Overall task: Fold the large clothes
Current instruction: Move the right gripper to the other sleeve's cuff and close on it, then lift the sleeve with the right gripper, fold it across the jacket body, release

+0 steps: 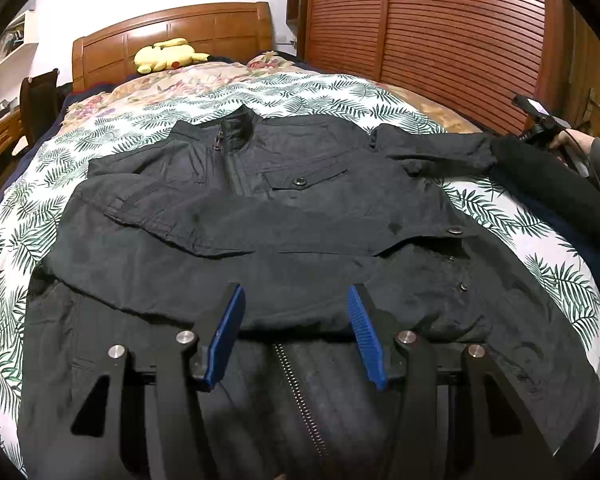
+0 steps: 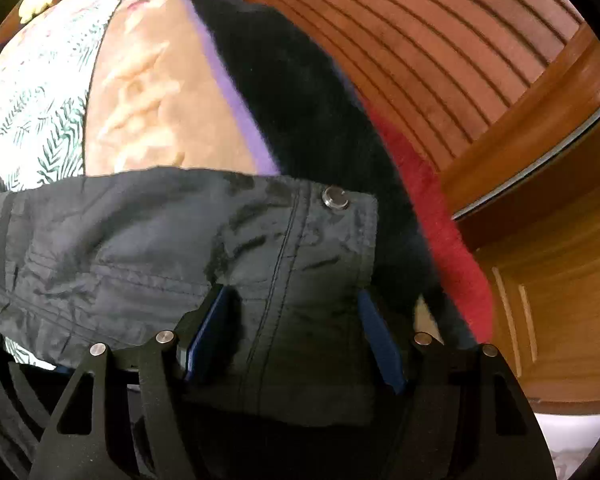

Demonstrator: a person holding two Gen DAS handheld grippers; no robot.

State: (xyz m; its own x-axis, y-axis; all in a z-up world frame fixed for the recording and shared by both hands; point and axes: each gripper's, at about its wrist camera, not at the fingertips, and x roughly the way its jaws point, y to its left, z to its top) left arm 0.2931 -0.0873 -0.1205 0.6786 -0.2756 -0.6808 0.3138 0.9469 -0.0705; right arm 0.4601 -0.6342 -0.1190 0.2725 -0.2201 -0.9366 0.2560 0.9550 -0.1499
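A dark jacket [image 1: 300, 220] lies spread front-up on the bed, collar at the far side and zipper [image 1: 300, 396] at the near hem. My left gripper [image 1: 296, 308] hovers open over the lower front, blue pads apart, with nothing between them. The jacket's right sleeve [image 1: 440, 152] stretches out towards the bed's right edge, where a person's hand [image 1: 568, 140] holds the other tool. In the right wrist view the sleeve cuff [image 2: 292, 248], with its snap button [image 2: 335, 197], lies between the fingers of my right gripper [image 2: 292, 320]. Its pads stand apart beside the cloth.
The leaf-print bed cover [image 1: 20, 220] shows around the jacket. A yellow plush toy [image 1: 168, 54] rests by the wooden headboard [image 1: 172, 28]. A slatted wooden wardrobe [image 1: 440, 32] stands close on the right. Black fuzzy fabric [image 2: 300, 100] and a red cloth [image 2: 432, 208] hang at the bed's right edge.
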